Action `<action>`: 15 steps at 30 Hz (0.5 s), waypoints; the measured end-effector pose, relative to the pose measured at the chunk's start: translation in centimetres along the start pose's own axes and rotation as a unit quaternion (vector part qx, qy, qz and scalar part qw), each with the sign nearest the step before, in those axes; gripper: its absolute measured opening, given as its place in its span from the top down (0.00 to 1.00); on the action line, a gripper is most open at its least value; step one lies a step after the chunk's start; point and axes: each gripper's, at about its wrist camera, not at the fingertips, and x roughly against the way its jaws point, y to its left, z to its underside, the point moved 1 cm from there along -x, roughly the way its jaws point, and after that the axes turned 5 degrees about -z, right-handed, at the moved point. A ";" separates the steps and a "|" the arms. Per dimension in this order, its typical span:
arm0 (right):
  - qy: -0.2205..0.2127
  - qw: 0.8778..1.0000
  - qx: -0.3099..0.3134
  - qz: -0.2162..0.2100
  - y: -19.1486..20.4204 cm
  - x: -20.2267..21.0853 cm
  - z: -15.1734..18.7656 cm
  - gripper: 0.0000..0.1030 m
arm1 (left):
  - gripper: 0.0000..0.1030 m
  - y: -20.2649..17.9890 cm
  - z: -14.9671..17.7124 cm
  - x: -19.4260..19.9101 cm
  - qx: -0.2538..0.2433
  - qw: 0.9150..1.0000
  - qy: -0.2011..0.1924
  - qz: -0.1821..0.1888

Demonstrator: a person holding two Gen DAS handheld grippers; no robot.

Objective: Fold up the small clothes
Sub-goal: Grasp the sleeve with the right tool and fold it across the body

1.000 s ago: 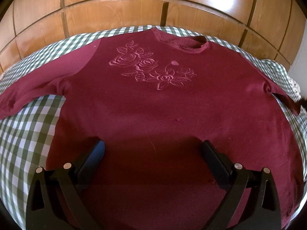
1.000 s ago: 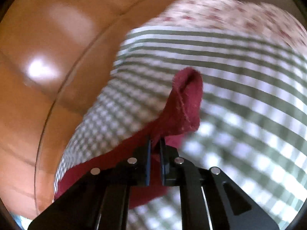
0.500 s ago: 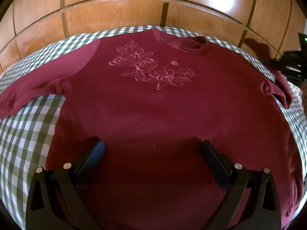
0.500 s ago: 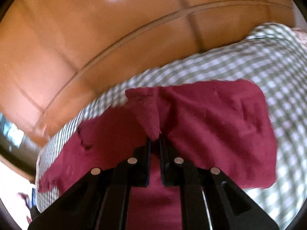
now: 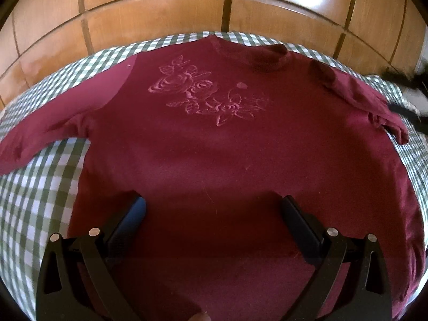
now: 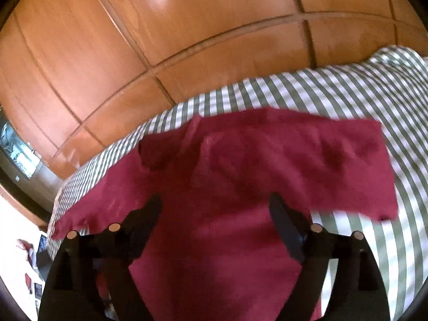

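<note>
**Maroon sweater, right sleeve just folded in**

Maroon knit sweater (image 5: 214, 160) spread flat, front up, on green-and-white checked cloth (image 5: 34, 200) before wooden panelling (image 5: 160, 13); embossed roses (image 5: 206, 93) on chest. Right sleeve (image 6: 307, 165) laid across shoulder, freshly let go; right tool (image 6: 214, 214) just sprung wide, nothing between its jaws, poised over the fold. Left tool (image 5: 212, 214) wide open above the hem, holding nothing. Left sleeve (image 5: 53, 123) lying outstretched, unfolded. Next, probably: pinch that cuff, carry it inward across the chest, mirror the first fold; then hem toward collar.
</note>
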 end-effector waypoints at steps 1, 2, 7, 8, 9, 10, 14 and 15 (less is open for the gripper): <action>0.008 1.000 -0.002 0.001 -0.3 0.2 0.9 0.18 | 0.03 0.1 -0.3 0.0 0.004 1.000 0.003 0.008; 0.017 1.000 -0.006 0.004 -0.8 0.2 2.0 0.18 | 0.03 0.1 -0.8 0.0 0.011 1.000 0.003 0.026; 0.007 1.000 -0.011 0.006 -3.0 0.2 6.0 0.18 | 0.03 -1.1 -5.1 0.4 0.049 0.992 0.003 0.113; 0.002 1.000 -0.001 0.009 -2.8 0.0 6.3 0.17 | 0.03 -1.5 -5.7 0.3 0.051 0.990 0.008 0.128; -0.006 1.000 0.006 0.007 -2.7 0.0 6.6 0.13 | 0.03 -2.3 -6.9 0.0 0.052 0.988 0.022 0.145; -0.014 1.000 0.013 0.005 -2.5 -0.2 6.9 0.11 | 0.03 -2.9 -7.6 -0.3 0.054 0.987 0.032 0.148; -0.019 1.000 0.021 -0.002 -2.2 0.1 7.5 0.07 | 0.04 -5.7 -11.2 -2.1 0.076 0.977 0.059 0.189; -0.021 1.000 0.019 -0.006 -2.5 0.1 7.4 0.06 | 0.06 -6.3 -11.7 -2.3 0.076 0.977 0.056 0.189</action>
